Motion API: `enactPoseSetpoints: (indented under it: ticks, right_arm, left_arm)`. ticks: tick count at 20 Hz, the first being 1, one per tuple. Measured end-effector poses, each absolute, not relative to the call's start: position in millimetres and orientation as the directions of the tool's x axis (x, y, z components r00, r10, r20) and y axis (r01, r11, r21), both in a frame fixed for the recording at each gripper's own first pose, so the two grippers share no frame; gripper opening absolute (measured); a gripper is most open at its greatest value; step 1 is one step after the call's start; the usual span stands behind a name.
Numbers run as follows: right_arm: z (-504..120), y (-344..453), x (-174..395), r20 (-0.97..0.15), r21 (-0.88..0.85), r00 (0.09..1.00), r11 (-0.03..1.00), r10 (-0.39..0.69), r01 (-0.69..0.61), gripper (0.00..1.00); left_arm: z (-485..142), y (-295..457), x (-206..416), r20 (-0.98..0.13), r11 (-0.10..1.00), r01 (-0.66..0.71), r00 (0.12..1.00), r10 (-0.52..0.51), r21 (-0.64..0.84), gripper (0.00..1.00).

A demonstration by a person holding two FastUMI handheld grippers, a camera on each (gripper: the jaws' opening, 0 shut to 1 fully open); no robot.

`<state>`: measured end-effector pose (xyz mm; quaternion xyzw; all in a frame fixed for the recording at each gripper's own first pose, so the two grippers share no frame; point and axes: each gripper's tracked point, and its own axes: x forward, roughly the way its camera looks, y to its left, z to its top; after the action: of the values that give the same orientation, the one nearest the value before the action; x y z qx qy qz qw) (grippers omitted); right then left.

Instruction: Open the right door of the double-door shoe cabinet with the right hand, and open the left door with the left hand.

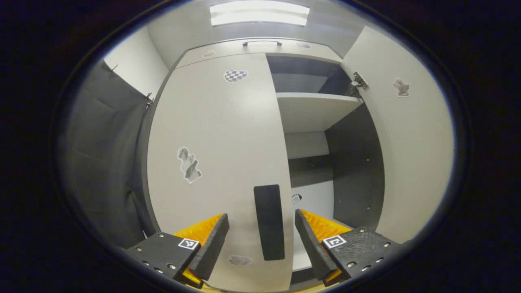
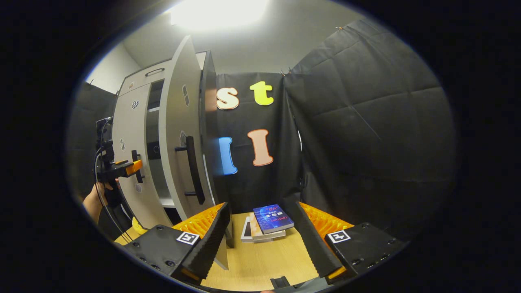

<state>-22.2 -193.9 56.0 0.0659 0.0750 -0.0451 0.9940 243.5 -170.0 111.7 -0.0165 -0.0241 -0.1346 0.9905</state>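
1. Shoe cabinet (image 1: 244, 47): right door (image 1: 411, 162) swung wide open, shelves exposed; left door (image 1: 215, 162) looks shut. Judged: right-door step done, left-door step in hand.
2. Left gripper (image 1: 262, 240) jaws spread apart, holding nothing; left door handle (image 1: 269, 221) sits between the fingers, no contact visible. Next move calls for closing on the handle, then pulling outward.
3. Right gripper (image 2: 260, 236) jaws apart, empty, clear of the right door handle (image 2: 192, 169); books (image 2: 268, 221) on desk beyond.

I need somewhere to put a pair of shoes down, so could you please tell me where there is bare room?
The shelf behind the open right door is bare. The wooden table is free in front of the book stack, which crowds the back.
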Motion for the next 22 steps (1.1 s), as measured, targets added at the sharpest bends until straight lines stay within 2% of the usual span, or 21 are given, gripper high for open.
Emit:
enactPoseSetpoints:
  ticks: [5, 6, 9, 11, 13, 15, 16, 18, 19, 22]
  right_arm:
    - [60.6, -193.2, -24.9, -0.142, 0.093, 0.986, 0.990, -0.088, 0.102, 0.98]
    - [58.9, -191.6, -25.3, -0.148, 0.091, 0.985, 0.991, -0.083, 0.097, 0.98]
    - [61.6, -194.8, -27.3, -0.149, 0.078, 0.985, 0.992, -0.088, 0.100, 0.98]
    - [62.3, -191.8, -26.5, -0.147, 0.085, 0.986, 0.992, -0.081, 0.094, 0.98]
    - [61.7, -187.2, -25.9, -0.150, 0.086, 0.986, 0.993, -0.069, 0.082, 0.98]
    - [61.7, -184.5, -27.4, -0.151, 0.075, 0.987, 0.994, -0.062, 0.074, 0.98]
    - [62.7, -182.4, -28.2, -0.150, 0.070, 0.987, 0.995, -0.058, 0.069, 0.98]
    - [66.6, -176.8, -31.5, -0.137, 0.065, 0.990, 0.997, -0.043, 0.052, 0.98]
    - [67.5, -176.0, -32.5, -0.134, 0.058, 0.990, 0.997, -0.039, 0.048, 0.98]
    - [71.4, -173.4, -34.8, -0.128, 0.039, 0.991, 0.998, -0.034, 0.039, 0.98]
  left_arm:
    - [95.5, -169.1, 261.9, 0.001, 0.964, 0.261, 0.965, -0.261, -0.060, 0.94]
    - [94.2, -169.5, 266.4, -0.002, 0.962, 0.261, 0.965, -0.262, -0.073, 0.81]
    - [94.2, -170.4, 264.5, -0.003, 0.963, 0.261, 0.965, -0.262, -0.061, 0.72]
    - [95.0, -171.8, 261.9, -0.005, 0.962, 0.270, 0.963, -0.270, -0.050, 0.71]
    - [96.0, -178.0, 261.4, -0.002, 0.959, 0.282, 0.959, -0.282, -0.017, 0.66]
    - [97.0, -189.2, 258.2, 0.003, 0.948, 0.317, 0.948, -0.317, -0.012, 0.53]
    - [94.8, -190.7, 259.1, -0.006, 0.949, 0.313, 0.950, -0.313, -0.022, 0.30]
    - [93.4, -187.1, 257.7, -0.005, 0.947, 0.315, 0.949, -0.316, -0.055, 0.26]
    - [93.2, -187.1, 256.7, -0.007, 0.947, 0.315, 0.949, -0.316, -0.066, 0.27]
    - [91.5, -184.8, 251.3, -0.024, 0.948, 0.306, 0.951, -0.309, -0.084, 0.17]
